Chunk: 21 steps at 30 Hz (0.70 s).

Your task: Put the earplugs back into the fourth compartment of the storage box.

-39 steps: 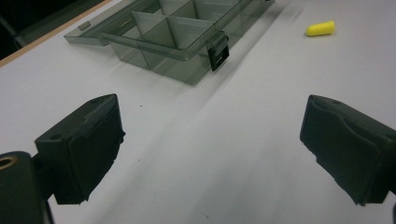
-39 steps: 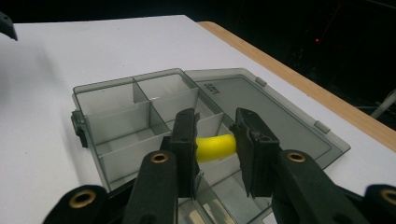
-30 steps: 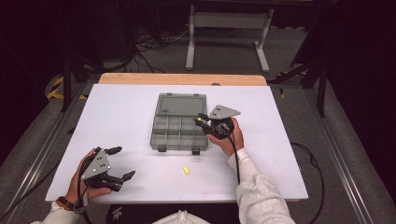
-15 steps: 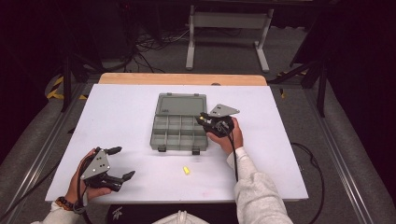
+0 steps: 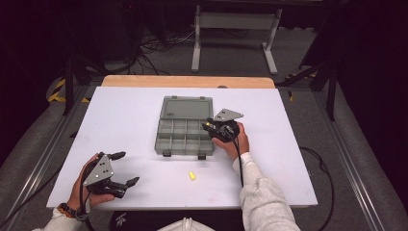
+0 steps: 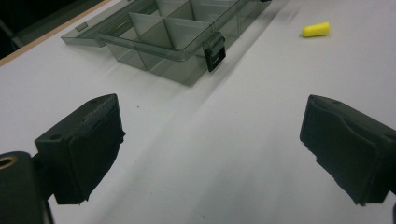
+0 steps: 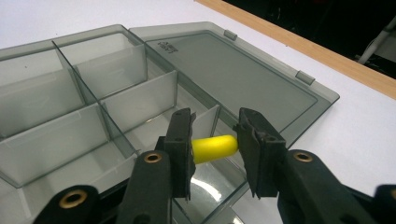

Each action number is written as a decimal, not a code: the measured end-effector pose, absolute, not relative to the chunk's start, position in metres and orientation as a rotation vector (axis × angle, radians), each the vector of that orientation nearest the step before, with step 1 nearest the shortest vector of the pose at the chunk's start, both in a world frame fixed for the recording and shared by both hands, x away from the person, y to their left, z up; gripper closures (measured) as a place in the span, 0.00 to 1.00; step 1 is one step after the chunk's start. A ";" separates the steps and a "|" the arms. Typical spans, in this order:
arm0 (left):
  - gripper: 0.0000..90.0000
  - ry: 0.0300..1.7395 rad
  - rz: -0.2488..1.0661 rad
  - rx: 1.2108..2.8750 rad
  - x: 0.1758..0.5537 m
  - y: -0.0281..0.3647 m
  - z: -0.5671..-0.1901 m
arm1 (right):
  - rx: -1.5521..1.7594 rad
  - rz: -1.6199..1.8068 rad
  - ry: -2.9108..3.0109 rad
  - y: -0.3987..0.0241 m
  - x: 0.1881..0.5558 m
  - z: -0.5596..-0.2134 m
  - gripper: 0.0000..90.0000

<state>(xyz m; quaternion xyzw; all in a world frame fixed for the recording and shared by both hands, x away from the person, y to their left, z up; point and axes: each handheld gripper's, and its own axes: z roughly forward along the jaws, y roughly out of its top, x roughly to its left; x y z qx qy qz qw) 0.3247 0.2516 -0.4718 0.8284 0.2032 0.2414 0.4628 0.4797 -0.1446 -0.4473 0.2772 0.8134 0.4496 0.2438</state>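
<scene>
Smoky grey clear plastic compartment box (image 5: 184, 136), lid flat open; visible compartments bare. Right gripper (image 7: 215, 148) over a corner compartment, jaws just opening, yellow foam earplug (image 7: 214, 148) spanning them crosswise, ends at both pads. Second yellow earplug (image 5: 192, 176) lies on white table (image 5: 120, 115). Two earplugs. Left gripper (image 6: 210, 154) wide apart, holding nothing.

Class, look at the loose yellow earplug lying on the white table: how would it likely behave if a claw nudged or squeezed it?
The loose yellow earplug looks small and rounded, so a nudge would probably roll or skid it. It seems like foam, likely very light and squashy. Its twin sits endwise between the right claw pads, whose jaws have just been opening.
</scene>
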 end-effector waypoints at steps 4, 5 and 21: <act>0.08 0.499 0.599 2.037 0.324 0.252 -0.471 | 0.755 1.211 2.232 -0.143 0.479 -0.449 0.73; 0.08 0.498 0.598 2.038 0.324 0.252 -0.471 | 0.755 1.208 2.234 -0.142 0.479 -0.449 0.73; 0.08 0.496 0.599 2.038 0.324 0.252 -0.471 | 0.750 1.256 2.192 -0.145 0.472 -0.443 0.67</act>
